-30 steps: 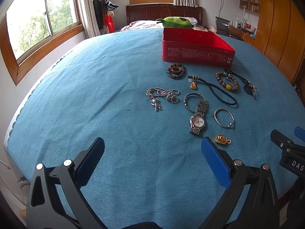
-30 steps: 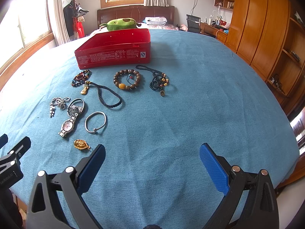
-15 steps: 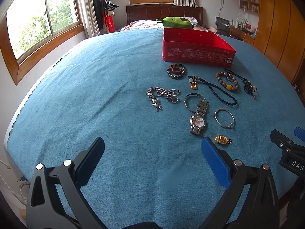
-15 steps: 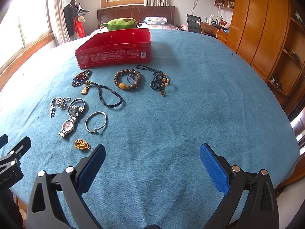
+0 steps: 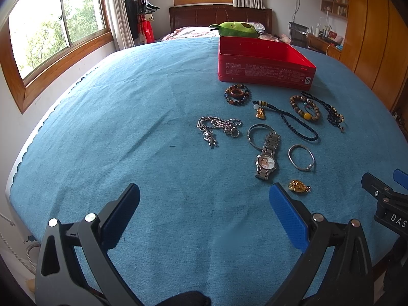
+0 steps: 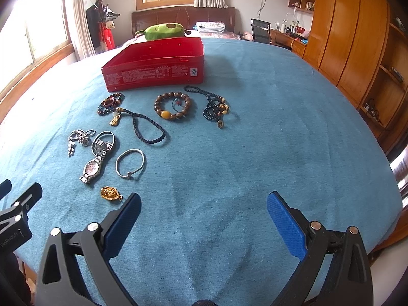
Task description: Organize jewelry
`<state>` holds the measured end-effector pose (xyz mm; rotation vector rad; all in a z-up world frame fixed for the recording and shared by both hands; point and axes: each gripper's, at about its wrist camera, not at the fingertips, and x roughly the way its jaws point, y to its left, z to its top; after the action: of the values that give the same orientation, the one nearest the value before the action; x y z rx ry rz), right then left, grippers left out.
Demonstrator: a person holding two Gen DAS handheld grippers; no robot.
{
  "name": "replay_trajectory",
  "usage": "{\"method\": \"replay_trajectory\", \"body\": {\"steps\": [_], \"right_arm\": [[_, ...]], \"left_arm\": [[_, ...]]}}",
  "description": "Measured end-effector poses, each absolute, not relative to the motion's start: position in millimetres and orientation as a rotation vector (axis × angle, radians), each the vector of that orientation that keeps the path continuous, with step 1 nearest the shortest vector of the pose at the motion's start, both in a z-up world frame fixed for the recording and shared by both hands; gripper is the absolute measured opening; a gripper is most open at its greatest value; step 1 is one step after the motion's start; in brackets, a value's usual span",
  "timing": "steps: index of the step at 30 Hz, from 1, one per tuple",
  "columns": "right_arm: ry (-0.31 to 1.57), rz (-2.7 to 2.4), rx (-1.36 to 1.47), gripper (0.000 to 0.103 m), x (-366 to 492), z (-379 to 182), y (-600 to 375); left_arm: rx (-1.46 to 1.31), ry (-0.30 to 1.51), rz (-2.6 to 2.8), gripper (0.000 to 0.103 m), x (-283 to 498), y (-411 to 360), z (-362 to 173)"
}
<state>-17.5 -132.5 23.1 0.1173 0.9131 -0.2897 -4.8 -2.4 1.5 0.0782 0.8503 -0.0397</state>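
Jewelry lies spread on a blue cloth in front of an open red tin [image 5: 265,63] [image 6: 155,68]. Nearest is a gold pendant [image 5: 297,186] [image 6: 110,193], then a silver watch [image 5: 266,156] [image 6: 95,159], a silver bangle [image 5: 301,157] [image 6: 130,163] and a silver chain necklace [image 5: 216,127] [image 6: 79,139]. Farther back lie a dark cord with a gold charm [image 5: 285,119] [image 6: 142,125], a multicolour bead bracelet [image 5: 237,94] [image 6: 110,103], a wooden bead bracelet [image 5: 304,107] [image 6: 172,105] and a dark bead necklace [image 5: 334,117] [image 6: 216,108]. My left gripper [image 5: 204,204] and right gripper [image 6: 204,204] are open and empty, near the front edge.
The blue cloth [image 5: 127,127] covers a table that drops off at the left and right. A green plush toy [image 5: 238,29] sits behind the tin. Wooden wardrobes [image 6: 357,51] stand at the right, windows [image 5: 51,25] at the left.
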Motion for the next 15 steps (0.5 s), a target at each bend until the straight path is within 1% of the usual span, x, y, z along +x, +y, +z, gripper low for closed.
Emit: {"method": "replay_trajectory", "body": {"steps": [8, 15], "right_arm": [[0.924, -0.201, 0.142, 0.099, -2.4, 21.2, -143.3], [0.967, -0.106, 0.209, 0.099, 29.0, 21.2, -172.8]], "left_arm": [[0.041, 0.857, -0.084, 0.1, 5.1, 6.0, -0.9], [0.018, 0.884, -0.112, 0.1, 28.4, 12.8, 0.7]]}}
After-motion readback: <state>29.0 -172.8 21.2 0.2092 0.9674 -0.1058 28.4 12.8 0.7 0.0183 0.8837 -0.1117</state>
